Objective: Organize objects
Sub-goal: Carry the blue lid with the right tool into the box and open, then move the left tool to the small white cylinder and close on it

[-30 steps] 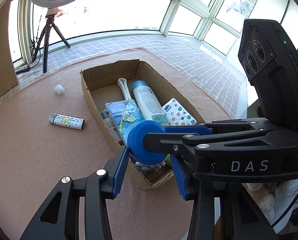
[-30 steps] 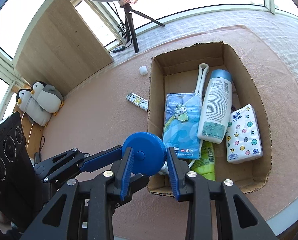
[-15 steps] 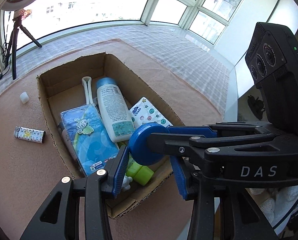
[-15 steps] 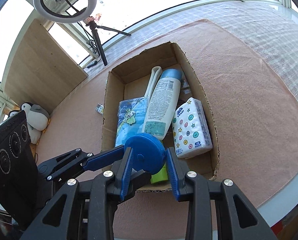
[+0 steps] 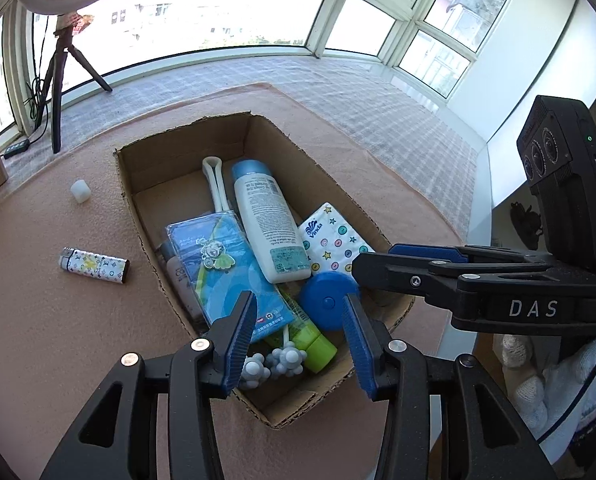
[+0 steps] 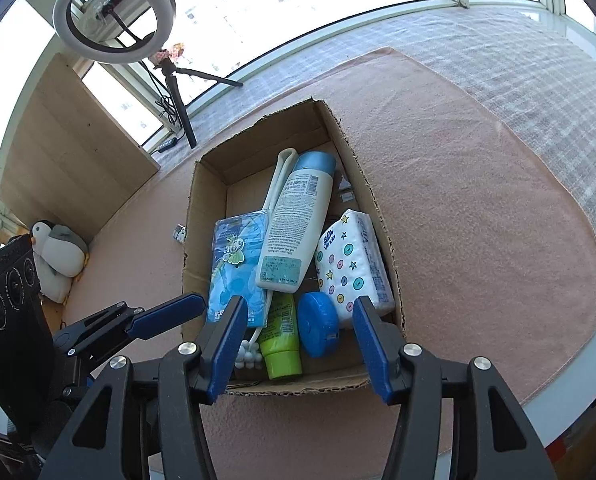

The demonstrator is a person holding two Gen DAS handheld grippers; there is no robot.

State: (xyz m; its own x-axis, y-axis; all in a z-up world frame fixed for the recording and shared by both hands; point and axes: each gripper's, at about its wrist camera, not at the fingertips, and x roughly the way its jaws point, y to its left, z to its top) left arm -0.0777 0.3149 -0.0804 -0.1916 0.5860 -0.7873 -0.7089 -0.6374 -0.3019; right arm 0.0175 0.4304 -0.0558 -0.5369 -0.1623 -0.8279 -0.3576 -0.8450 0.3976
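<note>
Left gripper (image 5: pixel 298 340): black plastic frame with open cut-outs and silver screw heads.
Left fingers (image 5: pixel 240 334): lined with ribbed blue pads.
Right gripper (image 6: pixel 296 344): same black frame, silver screws at the joints, blue ribbed pads.
Marking: white letters "DAS" were printed on the right gripper's black side.
Camera block (image 5: pixel 565 188): black housing with round lenses and a small green light.
Glove (image 5: pixel 537 384): white knitted fabric was worn on the hand.
Cable: a thin dark one curved past the glove.

"DAS" on right gripper (image 5: pixel 393 256); seemingly "Vinda" on tissue pack (image 5: pixel 329 242).
</note>
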